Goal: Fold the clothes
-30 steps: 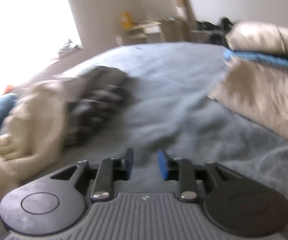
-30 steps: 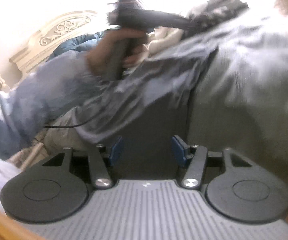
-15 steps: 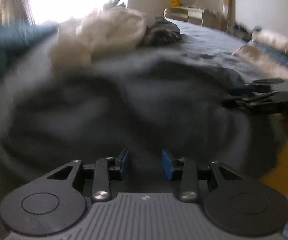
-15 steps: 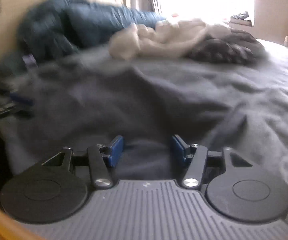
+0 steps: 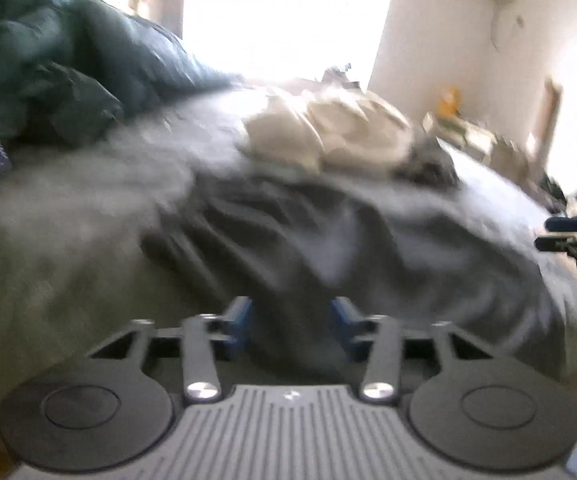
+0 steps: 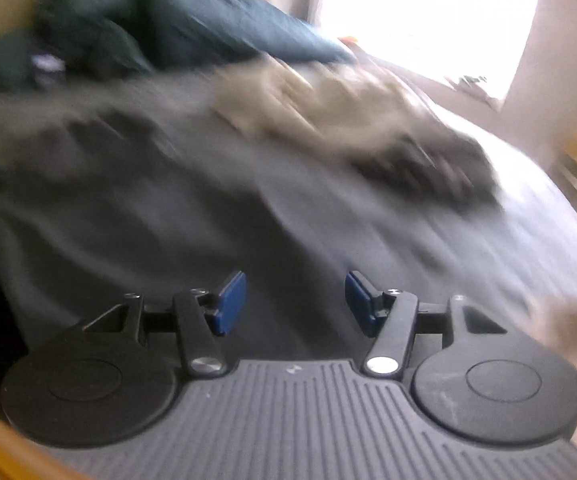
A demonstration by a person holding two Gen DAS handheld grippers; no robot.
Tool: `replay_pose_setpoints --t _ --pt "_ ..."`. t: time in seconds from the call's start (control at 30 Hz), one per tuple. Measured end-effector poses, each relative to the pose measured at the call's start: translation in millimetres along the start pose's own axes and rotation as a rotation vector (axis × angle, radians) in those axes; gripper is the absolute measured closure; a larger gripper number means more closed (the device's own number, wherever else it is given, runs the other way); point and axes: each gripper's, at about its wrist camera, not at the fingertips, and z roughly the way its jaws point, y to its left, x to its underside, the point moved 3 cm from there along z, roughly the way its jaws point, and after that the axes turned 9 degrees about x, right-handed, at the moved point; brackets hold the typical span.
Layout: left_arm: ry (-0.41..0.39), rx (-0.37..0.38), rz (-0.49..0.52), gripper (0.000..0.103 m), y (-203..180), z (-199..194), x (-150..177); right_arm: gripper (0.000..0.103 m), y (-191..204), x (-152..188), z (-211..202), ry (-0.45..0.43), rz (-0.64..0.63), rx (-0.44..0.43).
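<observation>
Left and right wrist views, both blurred. You are at the laying-out step: the dark grey garment (image 5: 320, 240) lies rumpled across the bed (image 5: 48, 248), filling the centre of both frames, not yet flattened or folded.

Left gripper (image 5: 291, 326), lower centre of its view: jaws apart, having just been opening, with nothing pinched; the garment's near edge sits under and between them, though the blur hides whether a pad brushes the cloth.

Right gripper (image 6: 295, 300), lower centre of its view: jaws likewise apart, opened slightly further, empty over the same cloth. It also shows at the right edge of the left view (image 5: 568, 236).

The garment is thin and limp, with long creases running toward the upper left and one lighter fold at centre. Its outline is unclear.

A pale heap of clothes (image 5: 328, 132) waits in the upper centre, against a dark patterned piece (image 5: 428, 160). A dark green duvet (image 5: 48, 60) fills the upper left.

The next move probably calls for finding two edges or corners, pinching each, and pulling the cloth flat.
</observation>
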Motion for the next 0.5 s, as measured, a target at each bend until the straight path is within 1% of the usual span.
replay_pose_setpoints --t 0.07,0.13,0.17,0.27,0.3,0.33,0.37,0.4,0.43,0.47,0.5 --pt "-0.026 -0.027 -0.097 0.036 25.1 -0.6 -11.4 0.044 21.4 -35.6 15.5 -0.067 -0.064 -0.093" --pt "-0.015 -0.029 -0.229 0.036 53.3 3.3 -11.0 0.042 47.2 -72.3 46.4 -0.12 -0.136 -0.193" --pt "-0.011 -0.004 -0.304 0.036 68.7 7.3 -7.4 0.041 56.8 -87.1 63.0 -0.137 -0.158 -0.241" --pt "-0.026 0.108 -0.534 0.035 112.0 24.8 2.3 0.04 90.5 -133.2 127.0 -0.163 -0.192 -0.44" --pt "-0.043 0.162 -0.606 0.027 121.7 30.5 3.4 0.039 101.0 -145.2 150.3 -0.131 -0.173 -0.482" --pt "-0.061 0.216 -0.678 0.023 131.5 36.1 4.4 0.036 111.5 -157.2 173.5 -0.098 -0.154 -0.524" --pt "-0.079 0.264 -0.737 0.019 139.2 40.8 4.6 0.036 121.9 -168.9 197.6 -0.061 -0.132 -0.563" --pt "-0.092 0.29 -0.764 0.019 142.8 43.4 3.4 0.036 131.5 -178.1 225.1 -0.006 -0.102 -0.583" --pt "-0.098 0.295 -0.77 0.021 143.6 45.3 1.4 0.036 138.8 -183.0 246.7 0.047 -0.08 -0.599" --pt "-0.104 0.296 -0.762 0.023 141.1 48.1 -1.6 0.036 145.8 -185.6 268.2 0.108 -0.052 -0.609" --pt "-0.1 0.298 -0.734 0.024 136.9 52.1 -5.8 0.036 152.9 -185.7 287.6 0.175 -0.03 -0.633"
